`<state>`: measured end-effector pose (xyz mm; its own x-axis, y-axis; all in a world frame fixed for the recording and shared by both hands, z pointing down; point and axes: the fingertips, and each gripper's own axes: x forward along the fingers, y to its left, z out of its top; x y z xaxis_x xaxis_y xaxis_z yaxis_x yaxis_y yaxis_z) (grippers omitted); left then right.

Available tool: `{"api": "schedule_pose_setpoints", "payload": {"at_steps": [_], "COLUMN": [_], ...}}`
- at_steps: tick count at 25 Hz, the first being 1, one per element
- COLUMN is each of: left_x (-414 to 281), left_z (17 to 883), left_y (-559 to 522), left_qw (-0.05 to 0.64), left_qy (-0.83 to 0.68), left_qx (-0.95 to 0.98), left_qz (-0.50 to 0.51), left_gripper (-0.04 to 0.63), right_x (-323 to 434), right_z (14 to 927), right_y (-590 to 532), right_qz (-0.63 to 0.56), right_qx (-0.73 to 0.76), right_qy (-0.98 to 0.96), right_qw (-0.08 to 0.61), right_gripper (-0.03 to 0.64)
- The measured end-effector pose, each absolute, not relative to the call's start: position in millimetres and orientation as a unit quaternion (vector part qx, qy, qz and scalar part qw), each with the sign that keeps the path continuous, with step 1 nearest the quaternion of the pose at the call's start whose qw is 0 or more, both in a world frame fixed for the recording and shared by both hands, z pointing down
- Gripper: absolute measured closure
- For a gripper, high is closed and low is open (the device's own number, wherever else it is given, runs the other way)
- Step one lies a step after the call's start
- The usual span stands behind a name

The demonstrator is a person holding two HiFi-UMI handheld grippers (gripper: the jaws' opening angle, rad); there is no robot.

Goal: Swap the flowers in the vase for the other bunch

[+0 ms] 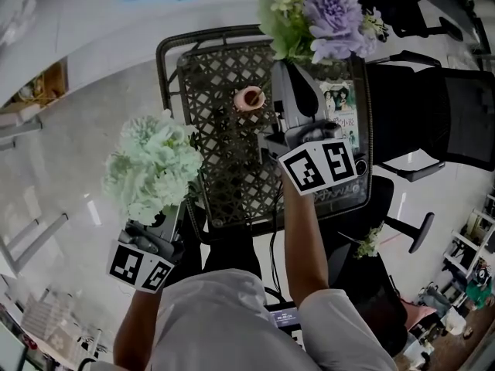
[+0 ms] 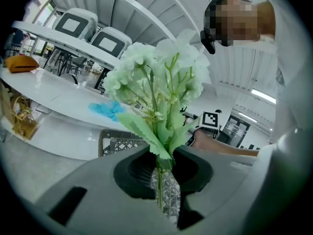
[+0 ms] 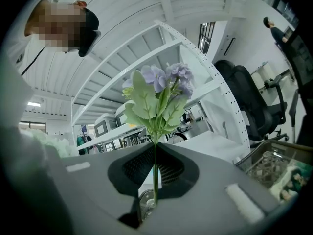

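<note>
The left gripper (image 2: pixel 164 168) has its jaws squeezed tight on the thin stems of a pale green bunch of flowers (image 1: pixel 151 165) and holds it upright, off to the left of the table (image 1: pixel 224 168). The right gripper (image 3: pixel 154 168) is pinched shut on the stem of a purple bunch of flowers (image 1: pixel 329 14), and this bunch is over the far right part of the table. The small pink vase (image 1: pixel 249 97) stands on the metal net top of the table, between the two bunches and apart from both. A picture card (image 1: pixel 339 108) lies near the right gripper. A black chair (image 1: pixel 456 122) stands to the right of the table
</note>
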<state>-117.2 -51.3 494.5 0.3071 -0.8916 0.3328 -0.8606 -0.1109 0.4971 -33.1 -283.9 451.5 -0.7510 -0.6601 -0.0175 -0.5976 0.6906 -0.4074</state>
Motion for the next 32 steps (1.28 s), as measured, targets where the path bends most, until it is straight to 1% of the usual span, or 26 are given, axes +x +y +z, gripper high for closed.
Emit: {"api": "schedule_pose_setpoints", "payload": {"at_steps": [12, 32], "left_x": [-118.7, -118.5], "left_z": [498.5, 507.2], "left_y": [-54.9, -57.3], "left_qw": [0.318, 0.324], "left_qy": [-0.591, -0.591], "left_qx": [0.74, 0.738], "left_qz": [-0.027, -0.025], "left_gripper": [0.525, 0.525], "right_x": [-34.0, -34.9], "right_z": [465.7, 491.1], "right_y": [-284.3, -275.5], "right_qz": [-0.192, -0.171], "right_qx": [-0.351, -0.361], "right_qy": [0.914, 0.916], "right_qw": [0.074, 0.04], "right_gripper": [0.6, 0.595]}}
